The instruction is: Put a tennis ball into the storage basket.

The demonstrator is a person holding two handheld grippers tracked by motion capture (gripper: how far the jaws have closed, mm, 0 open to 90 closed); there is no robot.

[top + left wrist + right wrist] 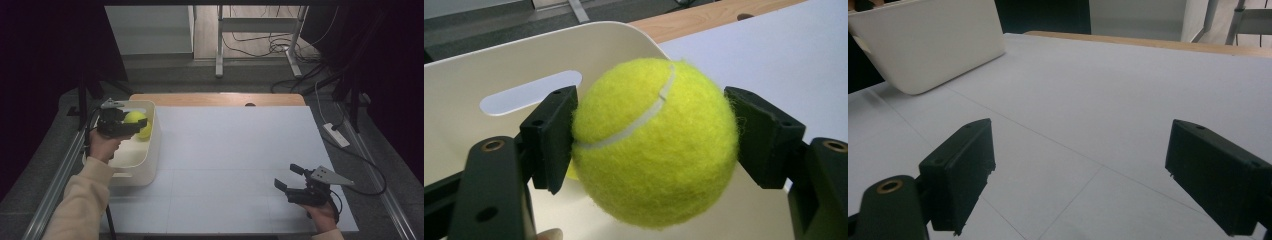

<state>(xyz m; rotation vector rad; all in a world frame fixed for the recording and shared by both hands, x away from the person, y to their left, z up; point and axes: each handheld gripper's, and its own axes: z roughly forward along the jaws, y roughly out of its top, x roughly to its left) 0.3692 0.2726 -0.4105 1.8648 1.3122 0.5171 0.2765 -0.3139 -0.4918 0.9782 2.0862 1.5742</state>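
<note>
A yellow-green tennis ball (654,145) sits between the two black pads of my left gripper (651,117), which is shut on it. In the high view this gripper (138,123) holds the ball (133,118) above the cream plastic bin (153,145) at the table's left. A second yellow ball (146,132) lies lower in the bin, partly hidden by the gripper. My right gripper (288,176) hovers near the front right of the white table sheet (235,145), open with nothing between its jaws (1081,135).
The bin (549,45) has a slotted handle in its far wall and stands on the sheet's left edge; the right gripper view shows its outer side (933,45). A wooden strip (215,99) runs along the table's back. Cables and a power strip (336,134) lie on the floor at right.
</note>
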